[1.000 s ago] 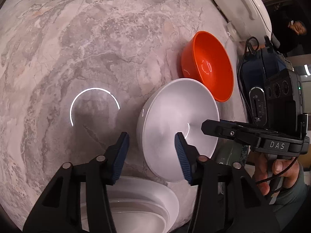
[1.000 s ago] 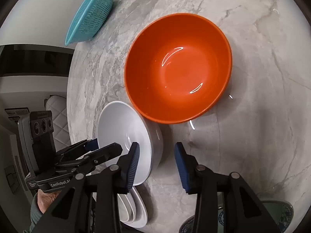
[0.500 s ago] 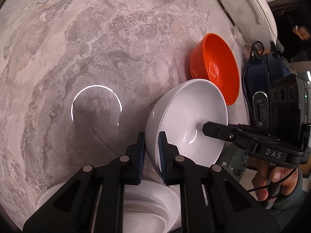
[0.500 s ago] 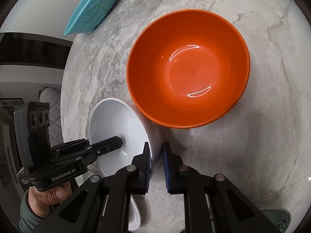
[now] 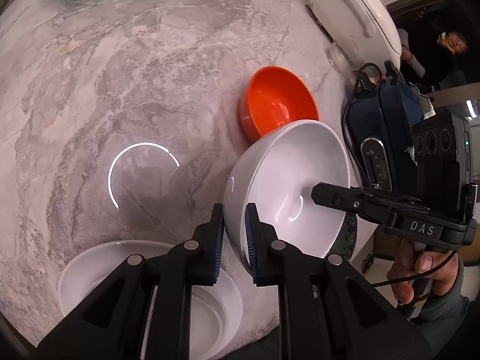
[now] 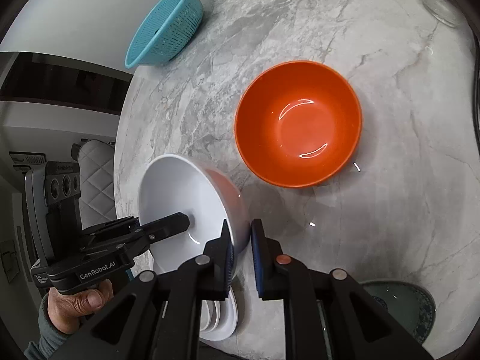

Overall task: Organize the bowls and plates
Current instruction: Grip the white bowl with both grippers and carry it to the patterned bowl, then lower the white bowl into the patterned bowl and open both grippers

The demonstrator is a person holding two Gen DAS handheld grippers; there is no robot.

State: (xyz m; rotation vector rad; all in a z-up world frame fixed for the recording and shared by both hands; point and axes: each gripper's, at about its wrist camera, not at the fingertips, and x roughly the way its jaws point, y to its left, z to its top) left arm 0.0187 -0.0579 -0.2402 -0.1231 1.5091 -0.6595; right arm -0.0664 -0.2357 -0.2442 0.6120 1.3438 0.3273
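Observation:
A white bowl (image 5: 288, 186) hangs above the marble table, tilted, with both grippers clamped on opposite sides of its rim. My left gripper (image 5: 234, 225) is shut on the near rim in the left wrist view. My right gripper (image 6: 240, 240) is shut on the rim of the white bowl (image 6: 180, 198) in the right wrist view. An orange bowl (image 6: 297, 123) stands upright and empty on the table beyond it, also seen as the orange bowl (image 5: 276, 102) from the left. A stack of white plates (image 5: 126, 264) lies below the lifted bowl, near the table's front edge.
A teal colander (image 6: 165, 33) lies tipped at the far edge of the table. A white appliance (image 5: 357, 15) sits at the back right. A dark green patterned plate (image 6: 402, 309) rests at the near right. A hand (image 6: 75, 303) holds the left gripper's handle.
Both grippers went from open to shut on the white bowl's rim, then rose with it. The bowl has left the table and tilted; the orange bowl looks smaller and farther.

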